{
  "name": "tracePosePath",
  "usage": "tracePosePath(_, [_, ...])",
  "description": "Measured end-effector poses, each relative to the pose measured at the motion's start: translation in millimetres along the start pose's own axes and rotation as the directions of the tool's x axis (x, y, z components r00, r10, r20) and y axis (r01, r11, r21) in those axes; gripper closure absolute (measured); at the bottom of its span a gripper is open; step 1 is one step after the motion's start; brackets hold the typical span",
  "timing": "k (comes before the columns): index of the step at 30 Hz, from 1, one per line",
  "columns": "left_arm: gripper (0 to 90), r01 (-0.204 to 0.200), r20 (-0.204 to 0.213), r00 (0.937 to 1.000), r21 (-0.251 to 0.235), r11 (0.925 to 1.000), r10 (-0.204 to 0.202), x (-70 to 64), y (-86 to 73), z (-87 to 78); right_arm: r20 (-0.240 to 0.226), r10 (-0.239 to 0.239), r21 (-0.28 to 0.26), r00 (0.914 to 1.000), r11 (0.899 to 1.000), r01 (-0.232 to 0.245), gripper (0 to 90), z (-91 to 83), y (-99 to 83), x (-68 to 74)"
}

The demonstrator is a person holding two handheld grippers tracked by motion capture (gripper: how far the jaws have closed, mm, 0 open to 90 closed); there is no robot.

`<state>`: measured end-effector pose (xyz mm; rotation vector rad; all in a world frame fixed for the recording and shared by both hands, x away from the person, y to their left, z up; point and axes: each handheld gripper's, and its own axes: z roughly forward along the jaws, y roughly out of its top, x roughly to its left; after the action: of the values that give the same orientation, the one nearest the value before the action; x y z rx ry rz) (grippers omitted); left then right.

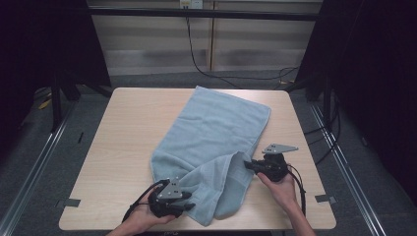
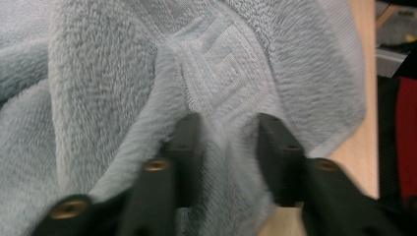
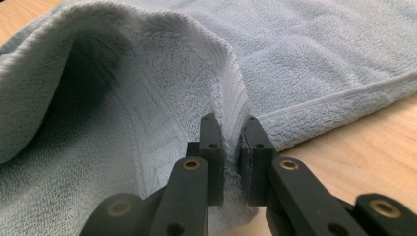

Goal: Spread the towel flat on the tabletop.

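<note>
A light blue towel [image 1: 216,132] lies slantwise across the wooden table [image 1: 128,132], its near part bunched and folded over. My right gripper [image 1: 247,164] reaches in from the right and is shut on the towel's raised hem [image 3: 228,93], lifting it into a tent above the table. At the towel's near left corner, my left gripper [image 1: 191,200] points right. In the left gripper view its jaws stand apart around a thick fold of towel [image 2: 221,73] with a woven key pattern, so my left gripper [image 2: 228,123] is open. My right gripper [image 3: 230,125] holds the hem just above the tabletop.
The far half of the towel lies flat, reaching the table's back edge [image 1: 196,88]. Bare wood [image 1: 123,147] shows on the left and along the right side [image 1: 290,123]. Dark floor, cables and frame posts surround the table.
</note>
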<state>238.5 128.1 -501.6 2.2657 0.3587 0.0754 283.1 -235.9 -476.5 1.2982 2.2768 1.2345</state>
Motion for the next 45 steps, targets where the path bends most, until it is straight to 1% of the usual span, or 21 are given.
tracePosePath(3, [81.8, 0.028, 0.012, 0.9995, 0.009, 0.9996, -0.028, 3.9, -0.7, -2.2, -0.009, -0.005, 0.001, 0.9999, 1.000, 0.005, 83.1, -1.0, -0.7, 3.6])
tracePosePath(5, [83.0, 0.085, 0.044, 0.9954, 0.013, 0.9963, -0.085, 10.4, -0.6, -3.8, -0.025, -0.004, -0.007, 0.9997, 1.000, 0.004, 83.1, -2.8, -0.6, 6.0])
tracePosePath(8, [83.1, 0.151, 0.090, 0.9850, -0.042, 0.9876, -0.147, 17.6, -2.0, -10.7, -0.050, -0.013, -0.031, 0.9987, 0.999, 0.011, 83.4, -11.4, 2.7, 9.2])
tracePosePath(9, [83.2, 0.182, 0.117, 0.9781, -0.077, 0.9802, -0.173, 19.6, -1.1, -15.8, -0.050, -0.014, -0.042, 0.9986, 0.999, 0.012, 83.5, -15.5, 4.4, 10.2])
tracePosePath(10, [83.3, 0.191, 0.126, 0.9760, -0.105, 0.9759, -0.178, 21.2, 0.6, -22.7, -0.055, -0.011, -0.056, 0.9984, 0.998, 0.008, 83.7, -20.1, 6.3, 10.5])
tracePosePath(14, [83.5, 0.214, 0.156, 0.9706, -0.214, 0.9531, -0.183, 22.9, 4.9, -53.2, -0.082, -0.017, -0.130, 0.9965, 0.991, 0.006, 83.9, -45.2, 16.0, 15.9])
tracePosePath(17, [83.4, 0.227, 0.183, 0.9663, -0.276, 0.9339, -0.181, 19.5, 0.7, -76.6, -0.089, -0.070, -0.184, 0.9936, 0.982, 0.052, 83.8, -67.8, 21.0, 30.2])
tracePosePath(20, [83.4, 0.218, 0.175, 0.9694, -0.285, 0.9336, -0.173, 11.6, -10.9, -91.9, -0.106, -0.106, -0.210, 0.9888, 0.974, 0.082, 83.8, -86.6, 19.7, 45.2])
tracePosePath(23, [83.4, 0.231, 0.174, 0.9668, -0.285, 0.9303, -0.187, 6.7, -21.9, -101.8, -0.121, -0.138, -0.220, 0.9830, 0.969, 0.109, 83.4, -104.6, 14.6, 60.8])
tracePosePath(25, [83.3, 0.224, 0.160, 0.9694, -0.267, 0.9372, -0.187, 5.9, -30.8, -107.1, -0.142, -0.158, -0.219, 0.9772, 0.968, 0.125, 81.1, -111.9, 7.2, 70.8])
tracePosePath(26, [83.3, 0.226, 0.147, 0.9701, -0.252, 0.9411, -0.193, 6.1, -35.7, -108.5, -0.175, -0.168, -0.206, 0.9701, 0.970, 0.131, 80.0, -113.5, -0.7, 77.9])
tracePosePath(29, [83.2, 0.256, 0.126, 0.9645, -0.228, 0.9394, -0.232, 8.5, -50.7, -113.9, -0.213, -0.176, -0.161, 0.9610, 0.976, 0.143, 77.3, -110.8, -21.4, 93.0])
tracePosePath(30, [83.4, 0.267, 0.092, 0.9632, -0.216, 0.9393, -0.252, 8.8, -57.0, -117.1, -0.217, -0.181, -0.153, 0.9594, 0.977, 0.149, 76.7, -109.1, -29.2, 97.3])
tracePosePath(31, [83.4, 0.278, 0.090, 0.9600, -0.211, 0.9369, -0.265, 9.3, -62.6, -118.9, -0.193, -0.183, -0.144, 0.9640, 0.977, 0.156, 76.7, -106.9, -38.0, 101.2])
tracePosePath(32, [83.3, 0.288, 0.097, 0.9570, -0.205, 0.9355, -0.273, 10.2, -68.1, -119.8, -0.204, -0.168, -0.127, 0.9645, 0.981, 0.144, 74.1, -103.8, -44.2, 101.5])
tracePosePath(33, [83.1, 0.298, 0.087, 0.9541, -0.194, 0.9345, -0.286, 9.2, -71.3, -120.3, -0.230, -0.162, -0.119, 0.9596, 0.983, 0.137, 71.0, -100.9, -49.7, 100.6])
tracePosePath(36, [82.9, 0.289, 0.063, 0.9574, -0.181, 0.9402, -0.282, 6.4, -74.2, -122.0, -0.241, -0.140, -0.114, 0.9603, 0.987, 0.115, 67.0, -100.9, -56.5, 94.9])
tracePosePath(41, [80.2, 0.327, 0.070, 0.9451, -0.210, 0.9216, -0.319, 18.4, -78.8, -124.9, -0.229, -0.117, -0.183, 0.9663, 0.980, 0.075, 65.5, -118.5, -50.5, 86.6])
tracePosePath(42, [76.5, 0.342, 0.088, 0.9397, -0.226, 0.9122, -0.331, 20.3, -78.4, -125.1, -0.227, -0.116, -0.182, 0.9670, 0.981, 0.074, 65.6, -119.2, -49.0, 85.2])
tracePosePath(43, [69.0, 0.348, 0.098, 0.9375, -0.241, 0.9061, -0.334, 22.0, -76.5, -125.6, -0.202, -0.115, -0.165, 0.9726, 0.983, 0.082, 65.3, -117.2, -47.0, 84.1])
tracePosePath(45, [67.9, 0.327, 0.103, 0.9449, -0.267, 0.9066, -0.311, 24.9, -68.5, -125.9, -0.196, -0.100, -0.141, 0.9755, 0.987, 0.073, 65.2, -105.2, -43.7, 79.4])
